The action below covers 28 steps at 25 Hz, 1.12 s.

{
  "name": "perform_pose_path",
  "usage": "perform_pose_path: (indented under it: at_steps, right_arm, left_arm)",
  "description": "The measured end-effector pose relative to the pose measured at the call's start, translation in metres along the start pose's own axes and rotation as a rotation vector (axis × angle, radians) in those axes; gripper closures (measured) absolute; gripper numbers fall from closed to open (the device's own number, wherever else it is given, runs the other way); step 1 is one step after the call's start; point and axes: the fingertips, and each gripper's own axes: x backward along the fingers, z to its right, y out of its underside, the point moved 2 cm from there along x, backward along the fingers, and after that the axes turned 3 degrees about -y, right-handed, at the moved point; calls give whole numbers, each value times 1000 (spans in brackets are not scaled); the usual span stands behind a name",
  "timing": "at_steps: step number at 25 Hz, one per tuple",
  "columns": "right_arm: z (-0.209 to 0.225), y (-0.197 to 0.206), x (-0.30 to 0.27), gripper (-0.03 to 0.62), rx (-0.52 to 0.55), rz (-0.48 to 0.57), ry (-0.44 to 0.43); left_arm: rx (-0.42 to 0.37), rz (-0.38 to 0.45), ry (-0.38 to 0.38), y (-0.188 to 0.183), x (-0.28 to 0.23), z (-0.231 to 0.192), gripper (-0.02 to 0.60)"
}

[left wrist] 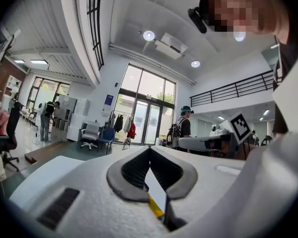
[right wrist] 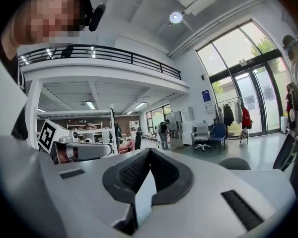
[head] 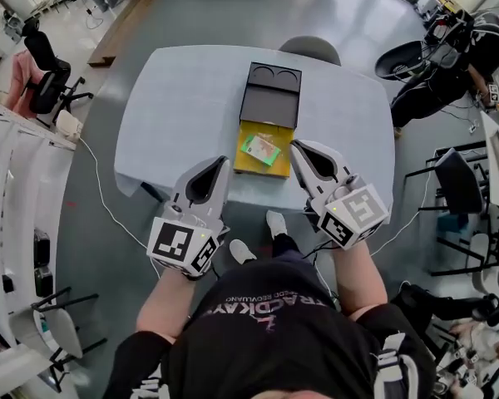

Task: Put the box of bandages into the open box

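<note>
left claw (head: 224, 161) and right claw (head: 296, 146) hang pinched shut, empty, over the table (head: 183, 98) near edge; reaching unopened could shove the box of bandages (head: 260, 148) aside.

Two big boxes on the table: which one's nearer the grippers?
The yellow box; the black box lies directly beyond it, farther away.

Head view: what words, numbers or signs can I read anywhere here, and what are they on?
"TRACKDAYS", probably, upside down on the person's black shirt; the smaller line by it is unreadable.
On the box of bandages: print too small to read.
On the left gripper and right gripper: square markers on their cubes, no letters.
</note>
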Motion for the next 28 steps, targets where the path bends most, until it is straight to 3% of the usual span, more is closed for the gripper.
perform_pose_path:
  at_steps: [12,28]
  right_arm:
    - [-23,11,12,583,35,-34,3]
    - [-12,21,27,583,7,-42,4]
  left_arm:
    - [-11,-29,23,16,9,11,566]
    - [-11,-49,36,21,-5,26,566]
